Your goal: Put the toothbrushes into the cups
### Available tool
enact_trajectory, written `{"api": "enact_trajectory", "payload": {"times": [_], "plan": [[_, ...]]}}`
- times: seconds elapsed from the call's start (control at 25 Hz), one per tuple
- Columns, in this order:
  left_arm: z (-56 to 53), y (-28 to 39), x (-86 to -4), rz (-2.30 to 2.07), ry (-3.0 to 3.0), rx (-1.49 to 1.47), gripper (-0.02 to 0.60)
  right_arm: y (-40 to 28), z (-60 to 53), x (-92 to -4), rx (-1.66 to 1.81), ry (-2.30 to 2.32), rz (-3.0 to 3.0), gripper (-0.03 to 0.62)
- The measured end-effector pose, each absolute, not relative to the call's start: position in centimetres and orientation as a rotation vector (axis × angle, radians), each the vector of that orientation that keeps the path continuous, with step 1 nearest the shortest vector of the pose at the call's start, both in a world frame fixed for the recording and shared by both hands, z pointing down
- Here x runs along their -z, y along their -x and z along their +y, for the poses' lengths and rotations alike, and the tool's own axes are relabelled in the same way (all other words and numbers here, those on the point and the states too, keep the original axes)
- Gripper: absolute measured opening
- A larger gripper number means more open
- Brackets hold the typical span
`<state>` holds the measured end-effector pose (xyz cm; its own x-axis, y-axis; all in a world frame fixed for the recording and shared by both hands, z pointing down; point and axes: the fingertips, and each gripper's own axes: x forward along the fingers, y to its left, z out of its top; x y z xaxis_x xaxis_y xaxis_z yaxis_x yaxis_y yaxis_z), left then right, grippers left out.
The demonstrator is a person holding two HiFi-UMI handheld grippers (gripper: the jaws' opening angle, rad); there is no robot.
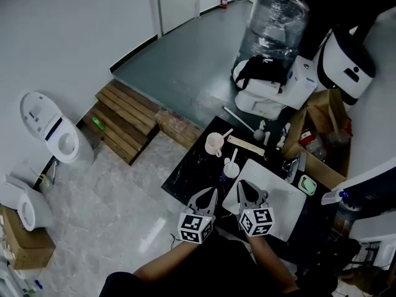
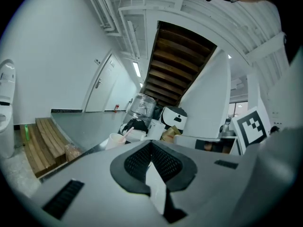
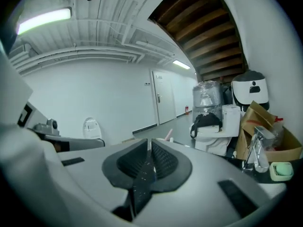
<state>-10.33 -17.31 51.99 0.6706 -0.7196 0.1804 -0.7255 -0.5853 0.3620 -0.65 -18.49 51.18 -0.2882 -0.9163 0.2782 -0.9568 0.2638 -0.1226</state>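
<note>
Both hand-held grippers sit at 6 o'clock on the dark worktop (image 1: 189,172). The left hand-held gripper (image 1: 210,194) and the right hand-held gripper (image 1: 245,189) each have their jaws pressed together on nothing. At 12 o'clock from them stand two cups. The small cup (image 1: 231,170) holds a white toothbrush (image 1: 233,159), and the larger cup (image 1: 214,144) beyond holds a pink toothbrush (image 1: 226,133).
</note>
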Motion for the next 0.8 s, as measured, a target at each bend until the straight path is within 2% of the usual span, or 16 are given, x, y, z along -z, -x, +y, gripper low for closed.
{"api": "enact_trajectory", "payload": {"times": [0.36, 0.8], "plan": [[-10.8, 7.5, -48.7, -0.963, -2.601, 0.038, 0.014, 0.7, -9.5, -48.4, -0.337, -1.908, -2.288, 0.025], [-3.0, 0.6, -47.5, -0.794, -2.708, -0.022, 0.014, -5.0, -1.6, -46.4, -0.310, -2.144, -2.156, 0.018]]}}
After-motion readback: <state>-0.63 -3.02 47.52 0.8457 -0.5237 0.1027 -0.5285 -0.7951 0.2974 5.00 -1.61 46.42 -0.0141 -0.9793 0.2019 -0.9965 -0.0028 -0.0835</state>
